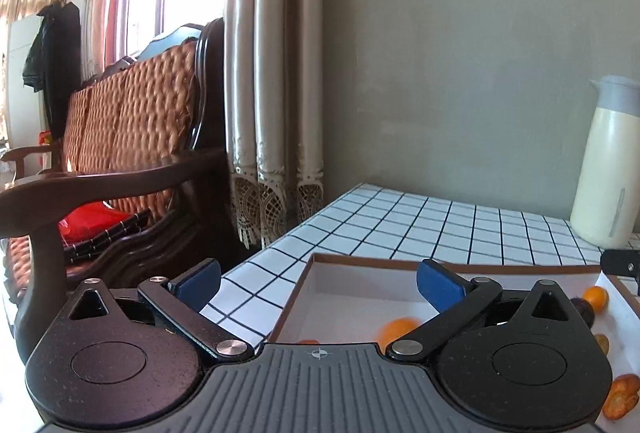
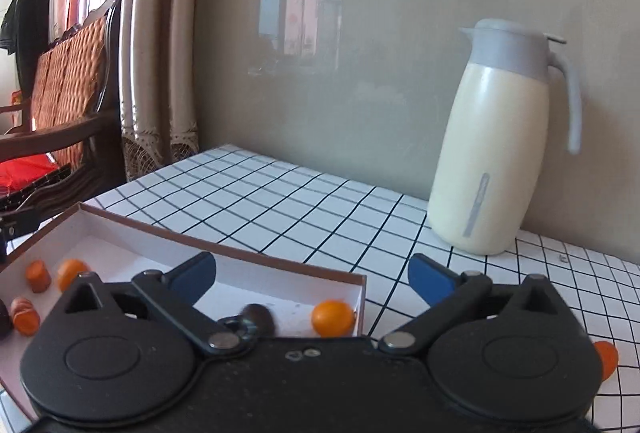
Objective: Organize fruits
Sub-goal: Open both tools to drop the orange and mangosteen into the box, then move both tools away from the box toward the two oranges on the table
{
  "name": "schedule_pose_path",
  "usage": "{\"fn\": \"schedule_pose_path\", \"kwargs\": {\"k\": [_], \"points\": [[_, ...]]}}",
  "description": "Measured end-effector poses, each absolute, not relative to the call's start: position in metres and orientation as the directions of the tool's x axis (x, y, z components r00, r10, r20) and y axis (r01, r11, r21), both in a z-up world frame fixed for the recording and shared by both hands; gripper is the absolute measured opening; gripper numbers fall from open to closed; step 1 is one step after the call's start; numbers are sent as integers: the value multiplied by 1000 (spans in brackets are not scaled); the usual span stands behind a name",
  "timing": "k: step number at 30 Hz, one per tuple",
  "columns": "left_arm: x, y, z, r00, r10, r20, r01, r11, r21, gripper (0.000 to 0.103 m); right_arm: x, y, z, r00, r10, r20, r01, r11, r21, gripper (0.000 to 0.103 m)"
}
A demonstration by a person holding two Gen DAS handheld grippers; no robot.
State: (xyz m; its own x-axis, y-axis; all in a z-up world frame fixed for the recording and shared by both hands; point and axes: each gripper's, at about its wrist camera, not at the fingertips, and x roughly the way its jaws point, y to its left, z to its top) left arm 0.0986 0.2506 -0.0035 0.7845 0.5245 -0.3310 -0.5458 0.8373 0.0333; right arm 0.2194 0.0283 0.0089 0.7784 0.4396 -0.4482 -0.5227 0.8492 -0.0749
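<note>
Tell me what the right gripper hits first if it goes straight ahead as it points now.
Probably nothing close. The right gripper, open and empty, points over the box's far rim and the checked tabletop toward the grey wall. The jug stands off to the right; depth is unclear.

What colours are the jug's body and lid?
The jug has a cream body and a grey lid and handle; the right wrist view shows it best.

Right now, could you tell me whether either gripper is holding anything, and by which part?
Nothing is held: the left gripper and right gripper both stand open and empty.
</note>
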Motion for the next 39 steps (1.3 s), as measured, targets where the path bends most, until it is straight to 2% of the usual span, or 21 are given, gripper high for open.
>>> {"fn": "schedule_pose_path", "kwargs": {"k": [39], "points": [[86,237,-2,793,510,-333,-527,849,45,103,201,18,18,750,477,-458,-552,833,-37,97]]}}
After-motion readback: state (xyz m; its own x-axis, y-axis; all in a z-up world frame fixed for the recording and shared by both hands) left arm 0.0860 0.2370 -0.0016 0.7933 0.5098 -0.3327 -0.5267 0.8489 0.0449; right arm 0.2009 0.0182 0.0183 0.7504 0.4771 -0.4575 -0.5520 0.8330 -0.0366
